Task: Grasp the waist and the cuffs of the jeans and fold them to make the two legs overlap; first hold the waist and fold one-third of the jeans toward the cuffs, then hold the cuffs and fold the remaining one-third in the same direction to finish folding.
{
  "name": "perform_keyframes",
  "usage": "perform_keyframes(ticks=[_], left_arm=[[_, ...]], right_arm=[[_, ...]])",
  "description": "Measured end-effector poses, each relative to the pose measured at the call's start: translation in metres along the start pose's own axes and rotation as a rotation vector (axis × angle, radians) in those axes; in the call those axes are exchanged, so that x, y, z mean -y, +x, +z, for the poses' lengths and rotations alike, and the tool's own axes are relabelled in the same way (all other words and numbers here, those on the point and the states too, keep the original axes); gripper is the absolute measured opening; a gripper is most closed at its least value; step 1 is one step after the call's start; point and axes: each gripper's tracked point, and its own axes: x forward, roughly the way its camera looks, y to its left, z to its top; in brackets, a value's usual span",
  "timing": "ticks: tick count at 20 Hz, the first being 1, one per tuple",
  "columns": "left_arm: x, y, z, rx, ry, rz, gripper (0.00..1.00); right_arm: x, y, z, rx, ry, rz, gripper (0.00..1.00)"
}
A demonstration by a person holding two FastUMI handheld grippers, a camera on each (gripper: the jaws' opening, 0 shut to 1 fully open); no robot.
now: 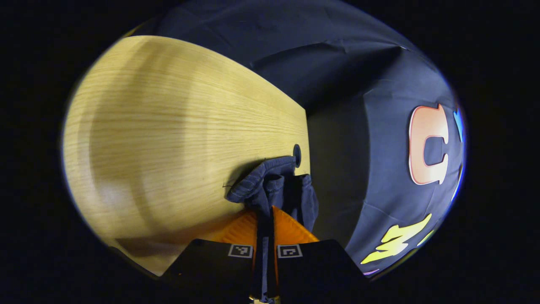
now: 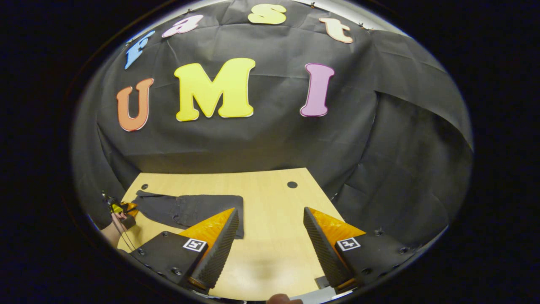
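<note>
Jeans (image 2: 190,211) are spread flat along the far left part of the wooden counter (image 2: 270,249), one bunched end (image 1: 270,185) pinched between the closed fingers of the left tool (image 1: 265,230). The right tool (image 2: 270,236) is held spread wide above bare wood, just right of the denim.

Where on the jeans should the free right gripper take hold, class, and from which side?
On the near right end of the jeans, which lie flat on the table. The right gripper, jaws wide open, sits to their right, so slide in low from there. The left gripper already clamps the far end.
</note>
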Motion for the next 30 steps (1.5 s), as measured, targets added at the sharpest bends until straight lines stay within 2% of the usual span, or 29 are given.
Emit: perform_keyframes(ticks=[3, 4, 9, 12, 16, 19, 20, 23, 26, 27, 30], left_arm=[[0.041, -0.016, -0.01, 0.007, 0.118, -0.051, 0.05], [0.056, -0.024, -0.014, 0.012, 0.153, -0.082, 0.05], [0.151, -0.061, -0.064, -0.008, 0.267, -0.245, 0.05], [0.192, -0.079, -0.117, -0.062, 0.307, -0.306, 0.04], [0.209, -0.088, -0.209, -0.153, 0.431, -0.331, 0.04], [0.203, -0.083, -0.282, -0.232, 0.546, -0.318, 0.04], [0.194, -0.08, -0.304, -0.254, 0.589, -0.304, 0.04], [0.148, -0.064, -0.358, -0.309, 0.701, -0.227, 0.05], [0.107, -0.044, -0.384, -0.315, 0.803, -0.15, 0.04], [0.099, -0.04, -0.388, -0.308, 0.832, -0.136, 0.04], [0.081, -0.033, -0.393, -0.286, 0.91, -0.087, 0.05]], right_arm=[[0.01, -0.013, 0.003, 0.024, 0.04, 0.002, 0.95], [0.012, -0.018, 0.004, 0.036, 0.047, 0.001, 0.93], [0.031, -0.049, 0.007, 0.082, 0.072, -0.009, 0.95], [0.048, -0.071, 0.002, 0.108, 0.083, -0.027, 0.93], [0.075, -0.093, -0.012, 0.111, 0.106, -0.073, 0.95], [0.099, -0.107, -0.024, 0.11, 0.127, -0.125, 0.96], [0.108, -0.111, -0.028, 0.105, 0.137, -0.143, 0.93], [0.127, -0.114, -0.045, 0.076, 0.204, -0.186, 0.95], [0.132, -0.107, -0.068, 0.02, 0.264, -0.2, 0.93], [0.132, -0.103, -0.074, 0.007, 0.263, -0.204, 0.96], [0.137, -0.097, -0.077, -0.011, 0.275, -0.211, 0.93]])
